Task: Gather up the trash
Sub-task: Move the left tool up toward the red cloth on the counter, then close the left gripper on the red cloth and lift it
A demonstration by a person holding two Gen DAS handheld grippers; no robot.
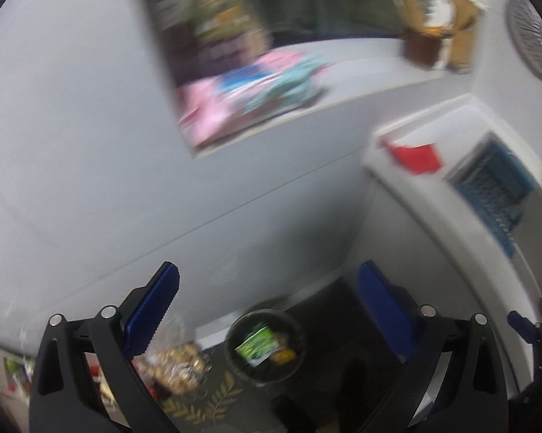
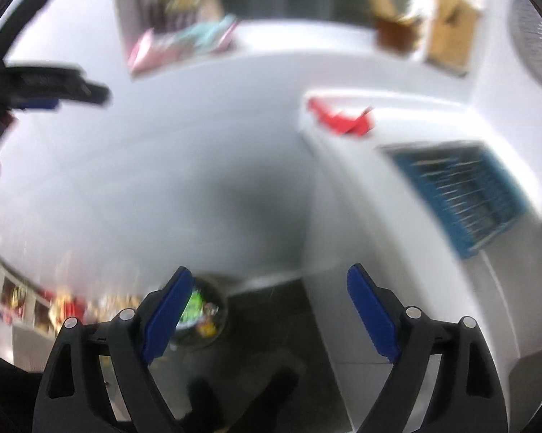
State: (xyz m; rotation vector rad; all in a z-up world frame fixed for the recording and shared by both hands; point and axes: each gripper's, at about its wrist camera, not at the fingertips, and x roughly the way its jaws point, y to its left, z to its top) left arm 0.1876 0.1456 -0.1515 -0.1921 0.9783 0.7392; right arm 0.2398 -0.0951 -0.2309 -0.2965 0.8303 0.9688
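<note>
Left wrist view: the left claw (image 1: 267,310) has its blue pads standing wide apart with nothing between them, aimed downward over a dark bin (image 1: 265,346).
Bin: round and open-topped, it sits on a dark floor strip close to the white wall, so both hands can reach over it from above.
Trash in bin: a green wrapper (image 1: 257,342) and a yellowish scrap lie inside it, which suggests the bin is the collecting point for the task.
Crinkled bag: a clear packet of golden-brown pieces (image 1: 177,364) lies just left of the bin, on a dark surface with a gold leaf pattern; whether it is trash I cannot tell.
Right wrist view: the right claw (image 2: 269,310) is spread wide and empty, the bin (image 2: 199,315) partly hidden behind its left pad.
White cabinet: a tall white unit (image 2: 397,238) with a blue grille stands right of the bin, with a red scrap (image 2: 343,117) on top; it may be trash to fetch.
Blur: both views are smeared, so fine detail is lost.
Judgement: with both claws empty, a drop looks finished and another piece is due.
</note>
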